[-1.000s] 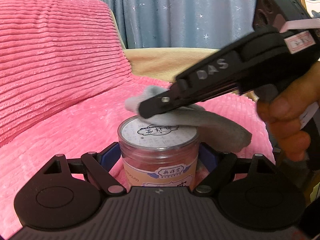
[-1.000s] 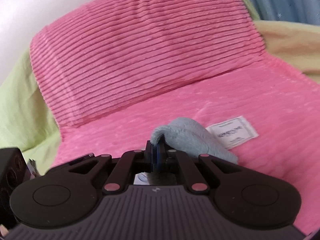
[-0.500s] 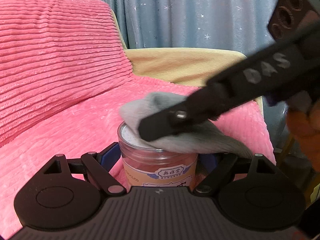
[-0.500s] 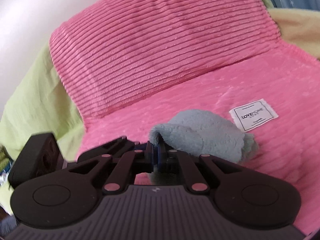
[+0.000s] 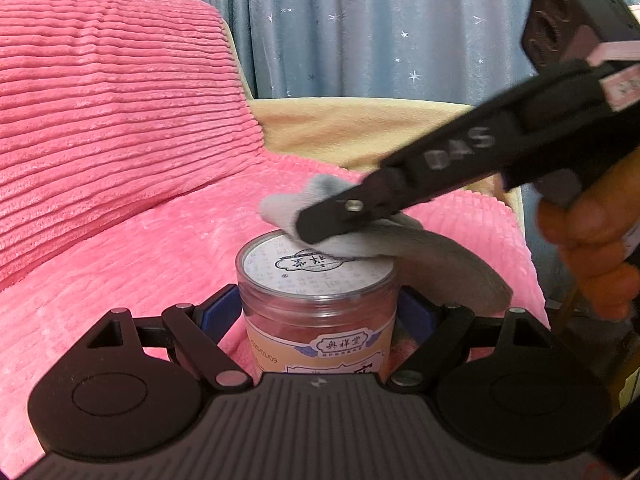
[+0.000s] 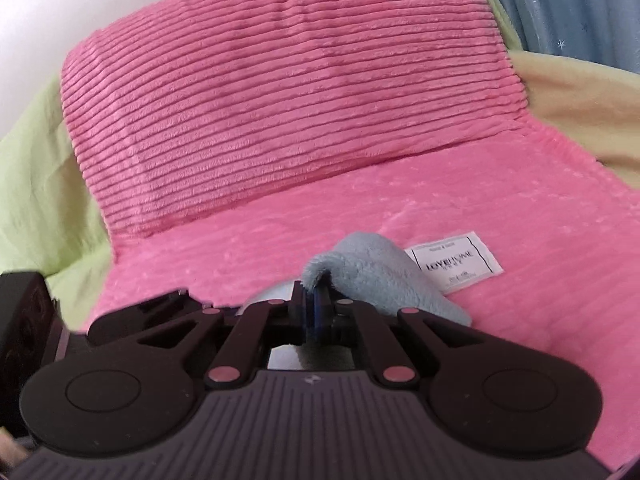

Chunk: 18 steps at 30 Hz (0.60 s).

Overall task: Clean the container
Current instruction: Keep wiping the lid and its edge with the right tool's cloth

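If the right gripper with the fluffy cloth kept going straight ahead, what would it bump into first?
Probably the pink ribbed blanket just beyond the round labelled jar lid. The right gripper, pinching the grey fluffy cloth, points slightly downward, though depth is unclear.

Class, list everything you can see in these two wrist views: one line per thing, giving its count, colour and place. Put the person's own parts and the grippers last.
Clear plastic jar with white printed lid: one, pink contents, upright on the blanket, between the left gripper's fingers.
Fluffy grey-blue cloth: one, pinched in the right gripper, lying over the lid's far right edge.
Pink ribbed blanket: one, spread under the jar.
Pink ribbed cushion: one, propped behind the blanket.
White sewn label: one, black print, on the blanket beside the cloth.
Blue star-print curtain: one, background.
Beige cover: one, beyond the blanket.
Light green sheet: one, left of the cushion.
Hand: one, holding the right gripper's handle.
Left gripper: black, shut on the jar.
Right gripper: black, shut on the cloth.
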{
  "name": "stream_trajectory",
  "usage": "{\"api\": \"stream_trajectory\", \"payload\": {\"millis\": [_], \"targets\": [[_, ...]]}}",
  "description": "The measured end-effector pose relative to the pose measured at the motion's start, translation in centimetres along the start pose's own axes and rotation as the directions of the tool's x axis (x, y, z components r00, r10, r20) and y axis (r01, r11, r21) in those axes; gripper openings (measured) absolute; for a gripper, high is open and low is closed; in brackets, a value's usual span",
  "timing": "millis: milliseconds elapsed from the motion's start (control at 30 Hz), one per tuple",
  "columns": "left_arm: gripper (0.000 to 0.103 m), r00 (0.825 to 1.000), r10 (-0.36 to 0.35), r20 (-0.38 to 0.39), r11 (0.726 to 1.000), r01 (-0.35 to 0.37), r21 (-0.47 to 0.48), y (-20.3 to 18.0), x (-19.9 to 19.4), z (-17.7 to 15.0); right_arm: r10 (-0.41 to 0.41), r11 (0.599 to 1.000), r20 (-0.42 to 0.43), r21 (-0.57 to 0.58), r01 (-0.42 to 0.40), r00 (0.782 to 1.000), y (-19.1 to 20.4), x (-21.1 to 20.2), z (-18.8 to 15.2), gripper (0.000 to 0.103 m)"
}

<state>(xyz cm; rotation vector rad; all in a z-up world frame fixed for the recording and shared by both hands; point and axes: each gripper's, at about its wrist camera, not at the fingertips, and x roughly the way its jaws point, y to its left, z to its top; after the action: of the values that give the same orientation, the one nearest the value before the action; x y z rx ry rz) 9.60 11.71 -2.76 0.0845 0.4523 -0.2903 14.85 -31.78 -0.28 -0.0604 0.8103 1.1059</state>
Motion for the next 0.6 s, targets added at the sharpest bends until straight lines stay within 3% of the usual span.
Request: {"api": "stream_trajectory", "payload": {"millis": [300,600], "targets": [[0.084,1.000,0.009,0.001,1.000,-0.009,0.000,-0.5,0.0,-0.2,0.031,1.000,-0.028,-0.003,-0.031,0.999,0.1,-0.9,-0.3,0.001],[0.084,1.000,0.009,0.001,1.000,-0.009,-0.004,-0.3,0.0,-0.1,0.000,1.000,0.037,0.019,-0.001,0.999,0.5,0.6,-0.3,0.001]]}}
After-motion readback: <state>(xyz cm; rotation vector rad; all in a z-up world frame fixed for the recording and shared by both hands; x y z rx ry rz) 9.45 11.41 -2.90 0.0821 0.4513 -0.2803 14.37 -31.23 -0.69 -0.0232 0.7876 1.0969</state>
